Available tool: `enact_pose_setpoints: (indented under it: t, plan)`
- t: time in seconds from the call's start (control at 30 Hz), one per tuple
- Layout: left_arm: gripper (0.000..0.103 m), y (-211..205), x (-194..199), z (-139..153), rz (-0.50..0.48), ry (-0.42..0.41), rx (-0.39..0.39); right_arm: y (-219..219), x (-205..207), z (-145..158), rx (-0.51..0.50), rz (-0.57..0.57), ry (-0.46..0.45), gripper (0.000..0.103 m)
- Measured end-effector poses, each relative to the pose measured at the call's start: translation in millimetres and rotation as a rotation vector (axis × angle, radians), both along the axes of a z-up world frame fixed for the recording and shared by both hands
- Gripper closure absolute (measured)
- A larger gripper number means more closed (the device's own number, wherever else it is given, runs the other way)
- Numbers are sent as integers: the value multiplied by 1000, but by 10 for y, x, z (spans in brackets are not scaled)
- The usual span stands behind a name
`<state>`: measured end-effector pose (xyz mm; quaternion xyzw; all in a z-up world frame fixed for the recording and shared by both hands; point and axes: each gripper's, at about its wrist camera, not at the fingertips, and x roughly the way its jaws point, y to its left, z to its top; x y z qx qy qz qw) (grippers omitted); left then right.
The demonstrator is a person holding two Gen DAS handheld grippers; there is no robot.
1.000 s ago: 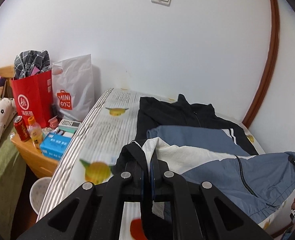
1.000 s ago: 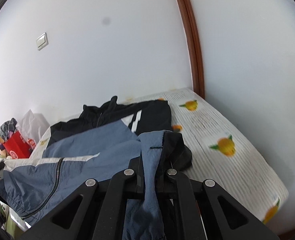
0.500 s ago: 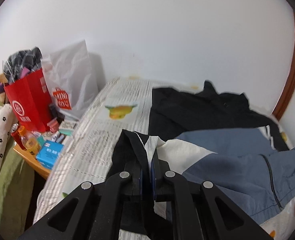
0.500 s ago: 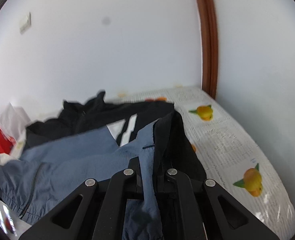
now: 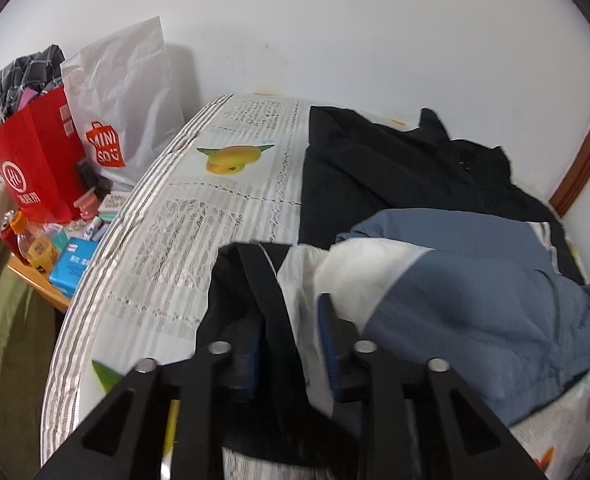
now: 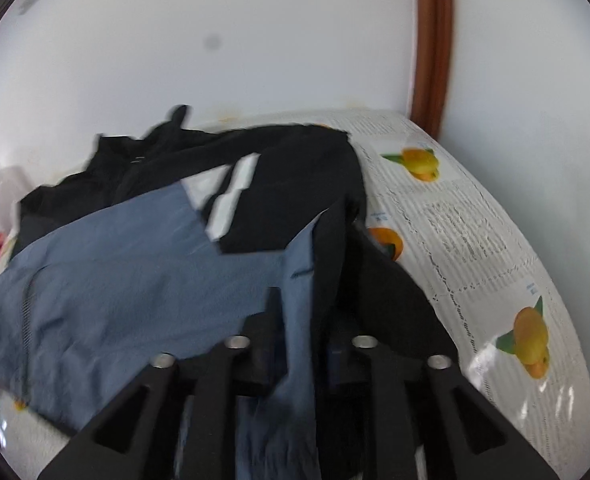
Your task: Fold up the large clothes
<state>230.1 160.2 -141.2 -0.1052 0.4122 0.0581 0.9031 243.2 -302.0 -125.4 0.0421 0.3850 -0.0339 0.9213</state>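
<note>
Thin nylon-looking jacket (image 5: 475, 280), blue, black and white, lies spread on the bed (image 5: 199, 216) with its lower half folded up over the black top half. Judging by the wrinkles, it's light, soft and slippery, so it will slide and sag if you pinch one layer. Take it at hem corners or cuffs, all layers together. Left tongs (image 5: 289, 344): jaws opening, partly spread, black hem strip still lying between them, pads no longer pressing it. Right tongs (image 6: 301, 336): jaws opening too, blue-and-black edge hanging loose through the gap, blurred, no squeeze visible. Both sit low over the near edge of the jacket.
</note>
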Motion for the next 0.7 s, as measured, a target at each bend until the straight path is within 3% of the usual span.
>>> enact_pose_setpoints:
  t: [0.03, 0.1, 0.2, 0.37, 0.5, 0.7]
  plan:
    - [59, 11, -37, 17, -4, -6, -8, 2, -78, 54, -3, 15, -18, 54]
    - [51, 51, -187, 48, -10, -31, -31, -23, -299, 189, -19, 30, -77, 50]
    - [51, 114, -383, 33, -12, -39, -44, -194, -541, 324, -56, -32, -110, 50]
    - [50, 254, -650, -82, 5, -35, -93, -586, -661, 226, -26, -119, -40, 50]
    - [50, 287, -710, -176, 18, -2, -89, -678, -627, 15, 48, -97, 17, 50]
    - [50, 254, -559, -241, -6, 16, -75, -640, -450, -174, 77, -79, 52, 50]
